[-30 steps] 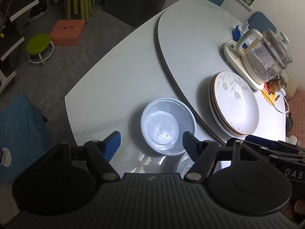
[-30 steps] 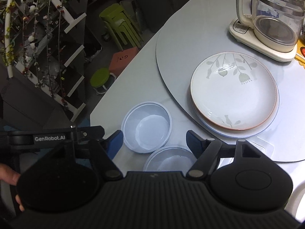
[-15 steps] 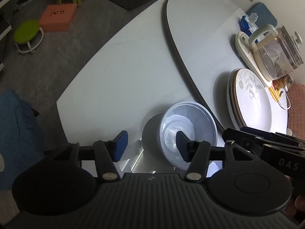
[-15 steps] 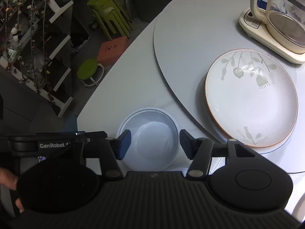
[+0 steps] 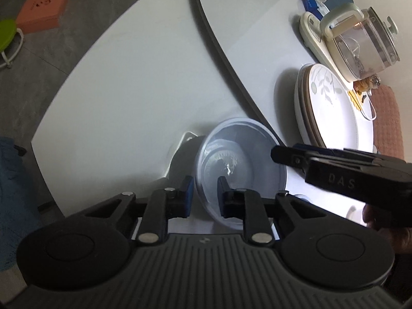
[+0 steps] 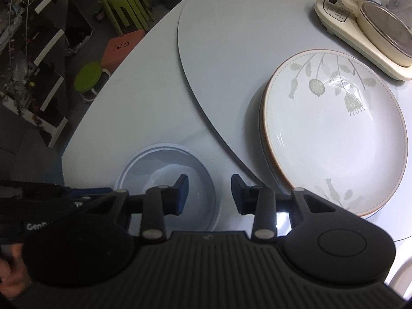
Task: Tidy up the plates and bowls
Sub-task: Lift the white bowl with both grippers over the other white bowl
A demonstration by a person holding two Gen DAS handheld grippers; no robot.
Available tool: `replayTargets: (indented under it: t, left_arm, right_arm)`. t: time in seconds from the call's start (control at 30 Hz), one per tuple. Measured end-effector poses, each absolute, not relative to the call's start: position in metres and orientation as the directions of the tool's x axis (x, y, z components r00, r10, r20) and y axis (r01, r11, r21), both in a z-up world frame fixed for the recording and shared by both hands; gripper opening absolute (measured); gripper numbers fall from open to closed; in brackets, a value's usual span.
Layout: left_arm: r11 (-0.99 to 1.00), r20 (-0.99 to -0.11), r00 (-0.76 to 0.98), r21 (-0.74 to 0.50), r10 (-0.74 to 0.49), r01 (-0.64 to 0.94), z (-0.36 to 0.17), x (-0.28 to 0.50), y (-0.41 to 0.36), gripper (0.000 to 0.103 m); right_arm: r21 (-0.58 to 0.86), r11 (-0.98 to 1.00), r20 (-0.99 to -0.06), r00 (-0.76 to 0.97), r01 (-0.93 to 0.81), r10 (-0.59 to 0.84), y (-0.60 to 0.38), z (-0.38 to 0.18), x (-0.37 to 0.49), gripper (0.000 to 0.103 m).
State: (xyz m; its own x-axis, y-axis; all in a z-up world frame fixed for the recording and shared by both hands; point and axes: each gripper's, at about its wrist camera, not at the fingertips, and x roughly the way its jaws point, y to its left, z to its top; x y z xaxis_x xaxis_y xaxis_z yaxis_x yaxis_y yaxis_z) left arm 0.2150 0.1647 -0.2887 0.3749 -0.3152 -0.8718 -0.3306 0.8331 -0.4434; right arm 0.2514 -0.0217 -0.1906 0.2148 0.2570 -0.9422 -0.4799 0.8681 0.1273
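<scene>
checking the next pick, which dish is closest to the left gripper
The clear plastic bowl: the left gripper is closing with the bowl's near rim between its fingers. The stacked floral plates sit farther off on the turntable.

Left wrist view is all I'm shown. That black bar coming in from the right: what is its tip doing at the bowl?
Observer: That is the right hand-held gripper. Its jaws are closing astride the bowl's right rim, with one finger inside and the other outside, over the table.
Operator: The big plate's near edge is glare for me. Is anything there?
Observer: Only a small painted bird, low on the top plate.
Operator: What is on the floor beyond the orange box?
Observer: A dark rack with white shelves.
</scene>
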Motion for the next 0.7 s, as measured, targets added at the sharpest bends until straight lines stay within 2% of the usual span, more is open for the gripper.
replayTargets:
  t: [0.13,0.2,0.23,0.4,0.7]
  left_arm:
    - [0.836,-0.87,0.37,-0.448,-0.325,-0.318,-0.29,0.218,0.166,0.02]
    - [0.837,-0.872,0.363,-0.447,-0.329,-0.316,-0.293,0.22,0.166,0.018]
    - [0.841,-0.874,0.358,-0.443,-0.328,-0.311,-0.294,0.222,0.165,0.017]
    - [0.864,-0.886,0.354,-0.409,-0.3,-0.293,-0.289,0.228,0.159,0.017]
    - [0.834,-0.872,0.379,-0.441,-0.311,-0.332,-0.268,0.223,0.16,0.017]
  right_arm:
    - [0.149,0.876,-0.945,0.194,-0.458,0.262,-0.023,-0.196,0.256,0.037]
    - [0.148,0.875,-0.948,0.186,-0.461,0.259,-0.021,-0.199,0.254,0.025]
    - [0.15,0.876,-0.95,0.178,-0.458,0.256,-0.02,-0.201,0.254,0.024]
    - [0.151,0.88,-0.954,0.168,-0.451,0.249,-0.019,-0.206,0.256,0.024]
    - [0.201,0.882,-0.941,0.166,-0.427,0.295,-0.028,-0.185,0.262,0.024]
